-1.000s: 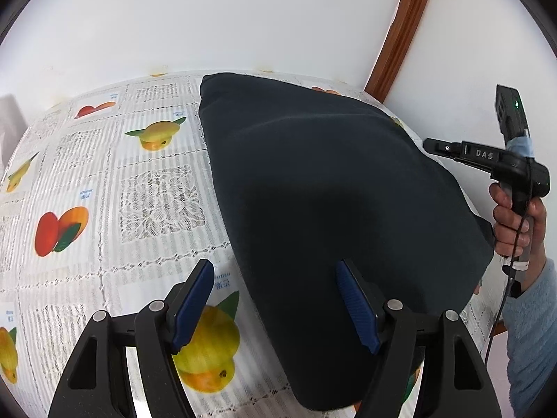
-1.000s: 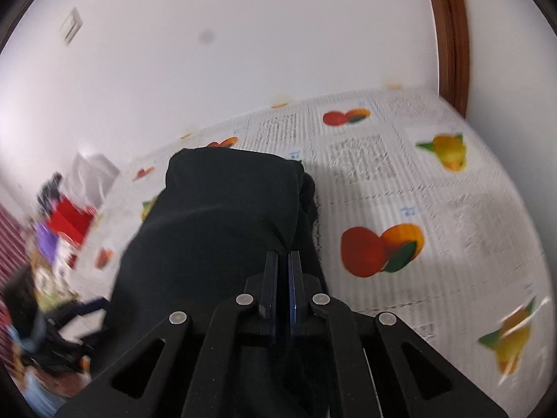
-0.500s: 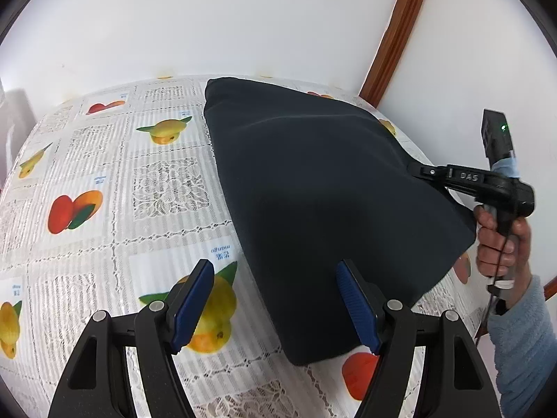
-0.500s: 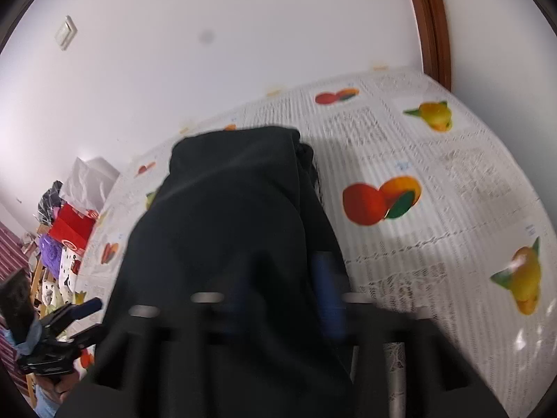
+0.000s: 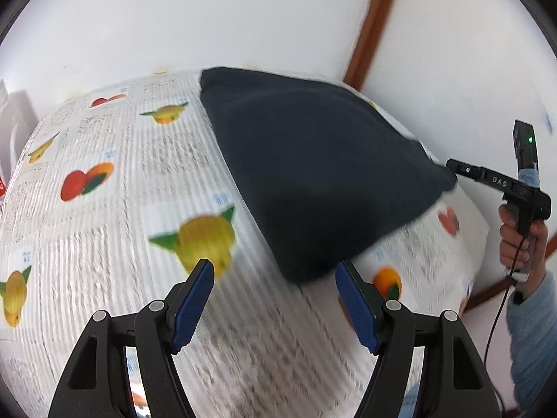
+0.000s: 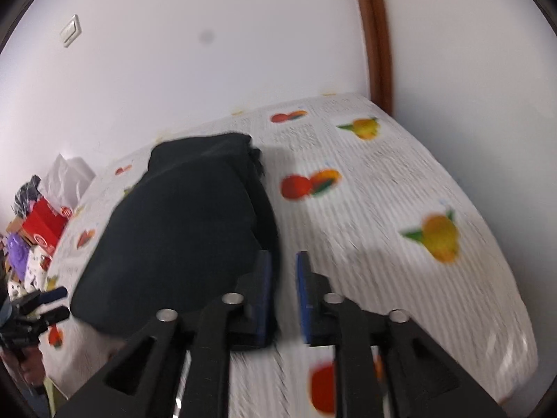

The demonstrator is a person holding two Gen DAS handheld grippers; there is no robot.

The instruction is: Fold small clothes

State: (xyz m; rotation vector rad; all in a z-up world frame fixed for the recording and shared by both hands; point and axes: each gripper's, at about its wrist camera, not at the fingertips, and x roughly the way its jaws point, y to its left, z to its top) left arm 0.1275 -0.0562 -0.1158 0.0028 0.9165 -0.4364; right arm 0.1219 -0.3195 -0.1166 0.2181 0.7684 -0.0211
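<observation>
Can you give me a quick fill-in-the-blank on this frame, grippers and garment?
1. The folded garment lying on the fruit-print tablecloth is dark ____ in colour.
2. The left hand-held gripper has its jaws ____, with nothing between them.
3. The pads of the right hand-held gripper are ____ in colour.
4. In the right wrist view the garment lies to the ____ of the gripper's fingertips.

Missing words: navy; open; blue; left
</observation>
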